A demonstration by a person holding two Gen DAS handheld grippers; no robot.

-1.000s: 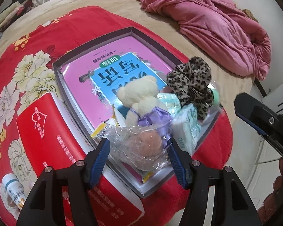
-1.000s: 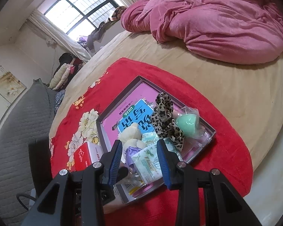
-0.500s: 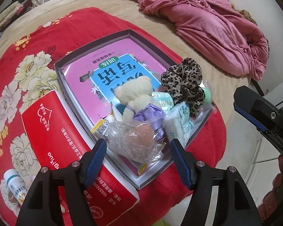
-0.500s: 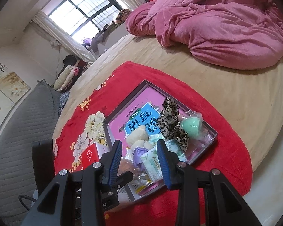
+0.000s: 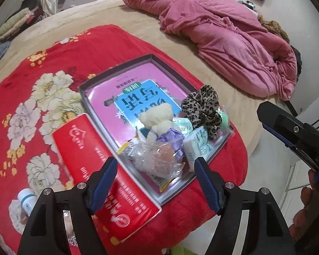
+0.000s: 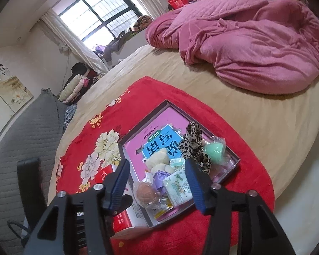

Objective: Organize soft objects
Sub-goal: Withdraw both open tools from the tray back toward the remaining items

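A grey shallow box [image 5: 86, 97] [image 6: 235, 160] lies on the red flowered blanket and holds a pink book, a cream teddy bear [image 5: 157, 116] [image 6: 158, 160], a leopard scrunchie [image 5: 202, 108] [image 6: 194, 145], a tissue pack [image 5: 196, 142] [image 6: 177, 188], a green sponge [image 6: 214, 148] and a bagged peach sponge [image 5: 161, 156] [image 6: 146, 193]. My left gripper [image 5: 156, 182] is open and empty, above the box's near edge. My right gripper [image 6: 157, 184] is open and empty, held higher and back from the box.
A red tissue carton [image 5: 100, 165] [image 6: 108, 174] lies against the box's left side. A small white bottle [image 5: 27, 199] lies at the near left. A pink quilt [image 5: 223, 31] [image 6: 255, 42] is heaped at the far side of the bed. The bed edge runs at the right.
Both grippers have drawn back and up from the box. The bagged peach sponge, earlier between the left fingers, now lies in the box in front of them.
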